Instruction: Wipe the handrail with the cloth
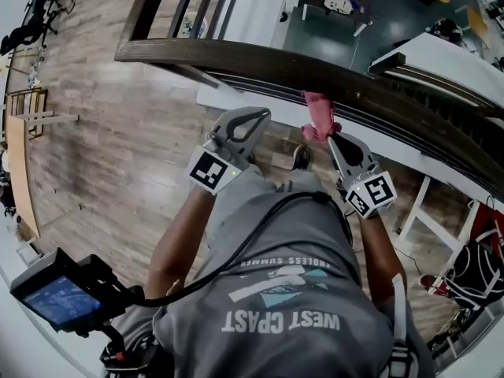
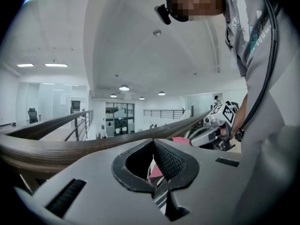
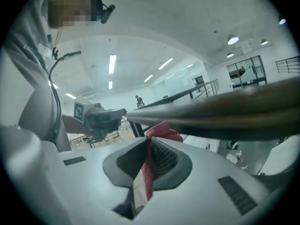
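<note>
A dark wooden handrail (image 1: 260, 57) curves from upper left to lower right in the head view. A pink cloth (image 1: 318, 110) lies bunched against its near side. My right gripper (image 1: 331, 137) is shut on the cloth just below the rail. In the right gripper view the cloth (image 3: 164, 131) runs between the shut jaws (image 3: 150, 143) and bulges out under the handrail (image 3: 243, 110). My left gripper (image 1: 253, 116) is shut and holds nothing, its tip just short of the rail, left of the cloth. In the left gripper view the handrail (image 2: 56, 149) passes beyond the shut jaws (image 2: 153, 143), with the cloth (image 2: 180, 138) to the right.
Beyond the rail the drop opens to a lower floor (image 1: 331, 22). Dark balusters (image 1: 197, 6) rise at the upper left. A white ledge (image 1: 236, 101) runs under the rail. Wooden flooring (image 1: 118, 148) lies underfoot. A small screen (image 1: 59, 299) hangs at the lower left.
</note>
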A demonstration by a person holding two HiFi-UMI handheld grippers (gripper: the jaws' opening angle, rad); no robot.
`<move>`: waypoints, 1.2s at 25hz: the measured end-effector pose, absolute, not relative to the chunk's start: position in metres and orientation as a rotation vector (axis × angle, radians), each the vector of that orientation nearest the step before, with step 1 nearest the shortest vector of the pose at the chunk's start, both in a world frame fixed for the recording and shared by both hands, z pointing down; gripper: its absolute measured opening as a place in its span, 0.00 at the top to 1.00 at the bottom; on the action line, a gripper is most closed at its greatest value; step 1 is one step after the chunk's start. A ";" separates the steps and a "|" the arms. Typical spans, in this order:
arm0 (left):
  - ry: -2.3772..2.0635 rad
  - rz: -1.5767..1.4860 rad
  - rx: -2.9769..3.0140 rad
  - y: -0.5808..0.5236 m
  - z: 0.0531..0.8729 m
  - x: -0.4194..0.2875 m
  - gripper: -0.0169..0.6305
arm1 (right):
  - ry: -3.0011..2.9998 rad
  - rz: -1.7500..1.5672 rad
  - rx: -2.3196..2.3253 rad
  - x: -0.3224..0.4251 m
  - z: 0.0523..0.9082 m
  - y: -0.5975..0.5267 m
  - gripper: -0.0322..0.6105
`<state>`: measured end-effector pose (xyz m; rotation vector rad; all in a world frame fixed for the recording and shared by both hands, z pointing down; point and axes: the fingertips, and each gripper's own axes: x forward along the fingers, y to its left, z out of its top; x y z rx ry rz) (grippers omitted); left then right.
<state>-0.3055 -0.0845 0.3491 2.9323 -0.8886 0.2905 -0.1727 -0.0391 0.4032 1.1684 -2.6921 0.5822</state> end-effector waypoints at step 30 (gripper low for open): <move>-1.006 0.145 3.005 -0.110 0.273 -0.329 0.96 | -2.341 0.386 1.278 -0.121 0.296 -0.121 0.91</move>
